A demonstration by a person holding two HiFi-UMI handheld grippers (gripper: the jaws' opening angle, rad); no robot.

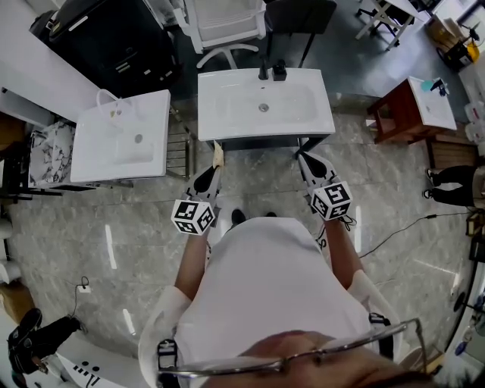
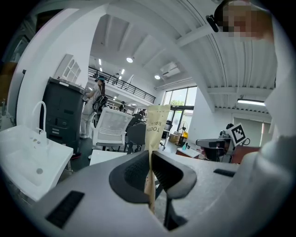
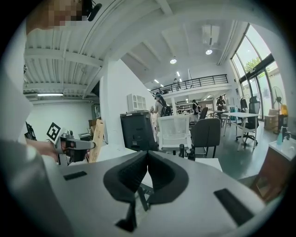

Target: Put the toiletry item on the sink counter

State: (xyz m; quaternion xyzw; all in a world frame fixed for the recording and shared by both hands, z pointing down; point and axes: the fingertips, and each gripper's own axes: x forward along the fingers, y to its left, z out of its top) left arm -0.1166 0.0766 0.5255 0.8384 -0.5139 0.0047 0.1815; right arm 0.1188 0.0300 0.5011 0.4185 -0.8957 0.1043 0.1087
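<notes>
Left claw is clamped on a tan toothbrush pack, which stands upright in the air at the front edge of the sink tabletop. Right claw is pressed together, empty, alongside. Beyond the tabletop stands a white chair.

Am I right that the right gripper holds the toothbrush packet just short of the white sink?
Not quite: the left gripper holds the toothbrush packet, as the left gripper view shows; the right gripper is shut, empty. The packet is just short of the white sink.
</notes>
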